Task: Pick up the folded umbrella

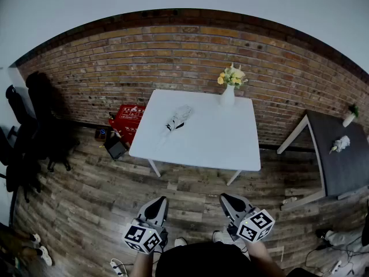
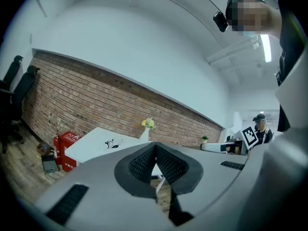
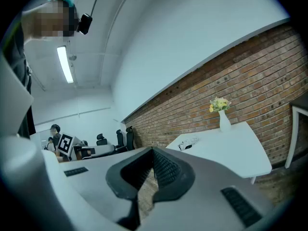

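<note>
Folded umbrella [image 1: 179, 118] lies on white table [image 1: 196, 153], toward its back-left — well apart from both grippers. Left gripper [image 1: 159, 201], right gripper [image 1: 226, 198]: jaws closed, nothing between (held low by person). Approach w/ one, open jaws early, straddle umbrella across its narrow width.

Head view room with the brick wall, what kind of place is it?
Probably an office or studio workspace: a brick wall runs behind a white table bearing a vase of flowers, black office chairs stand at the left, and the floor is wood planks.
</note>
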Tool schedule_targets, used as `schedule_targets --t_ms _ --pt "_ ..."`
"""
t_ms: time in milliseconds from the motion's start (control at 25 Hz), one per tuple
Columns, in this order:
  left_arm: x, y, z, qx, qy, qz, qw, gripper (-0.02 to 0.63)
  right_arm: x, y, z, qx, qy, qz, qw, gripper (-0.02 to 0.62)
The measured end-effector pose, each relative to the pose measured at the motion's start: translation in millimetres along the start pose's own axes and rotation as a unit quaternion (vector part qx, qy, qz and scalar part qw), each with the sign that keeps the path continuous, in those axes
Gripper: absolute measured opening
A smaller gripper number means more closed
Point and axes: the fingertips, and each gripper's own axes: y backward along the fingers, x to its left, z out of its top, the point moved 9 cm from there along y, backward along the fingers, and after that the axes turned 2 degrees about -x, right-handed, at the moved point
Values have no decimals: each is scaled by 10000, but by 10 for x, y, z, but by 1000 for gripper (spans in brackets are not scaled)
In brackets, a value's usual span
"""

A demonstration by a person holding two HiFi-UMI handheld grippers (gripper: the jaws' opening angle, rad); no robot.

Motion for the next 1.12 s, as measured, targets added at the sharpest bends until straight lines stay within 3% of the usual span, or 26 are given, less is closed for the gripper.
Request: schedule_targets --t_ms 520,760,1120 --pt "183 149 65 56 -127 -232 9996 14 264 -195 -36 8 96 -99 9999 21" --pt "315 343 30 140 -38 -294 9995 14 431 -200 -166 -67 -265 -185 9995 23" --pt "524 565 -32 280 39 -438 9986 14 654 -237 -340 57 -376 -559 9977 23"
